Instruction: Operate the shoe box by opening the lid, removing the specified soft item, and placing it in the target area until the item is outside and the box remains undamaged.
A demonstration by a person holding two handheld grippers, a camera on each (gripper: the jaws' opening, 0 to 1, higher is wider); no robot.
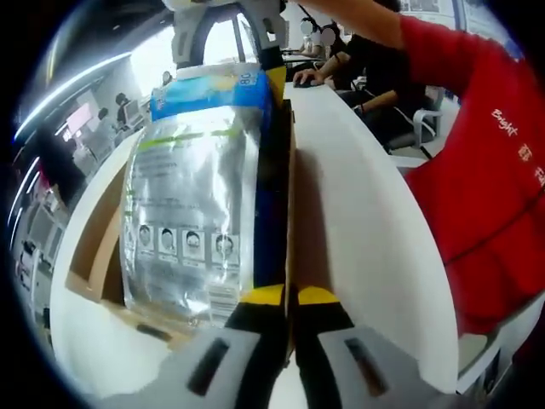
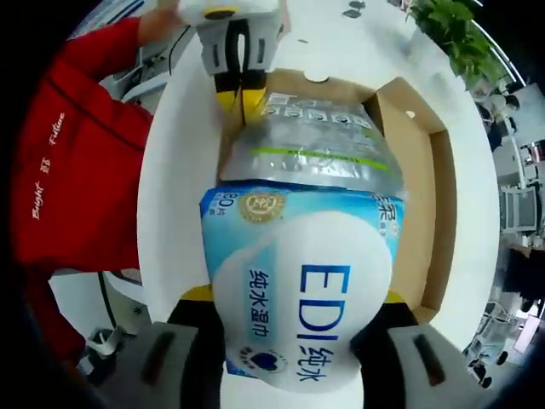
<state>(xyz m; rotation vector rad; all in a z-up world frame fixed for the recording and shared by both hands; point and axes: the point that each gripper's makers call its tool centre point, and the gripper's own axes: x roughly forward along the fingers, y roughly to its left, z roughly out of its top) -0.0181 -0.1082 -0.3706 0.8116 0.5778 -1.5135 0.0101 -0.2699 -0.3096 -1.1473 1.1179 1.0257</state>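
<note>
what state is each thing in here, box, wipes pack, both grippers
shoe box: open, on the white table
wipes pack: clamped in the right gripper, over the box
right gripper: jaws shut on the pack
left gripper: jaws pinching the box's side wall

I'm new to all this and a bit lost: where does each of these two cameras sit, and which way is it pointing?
Left gripper view: rides the left gripper, facing along the open shoe box; its jaws pinch the box's side wall; a red sleeve shows.
Right gripper view: rides the right gripper, facing back the opposite way; its jaws clasp the wet-wipes pack.
Shared: the pack, the box, the white table, and each other's gripper at the far end.
</note>
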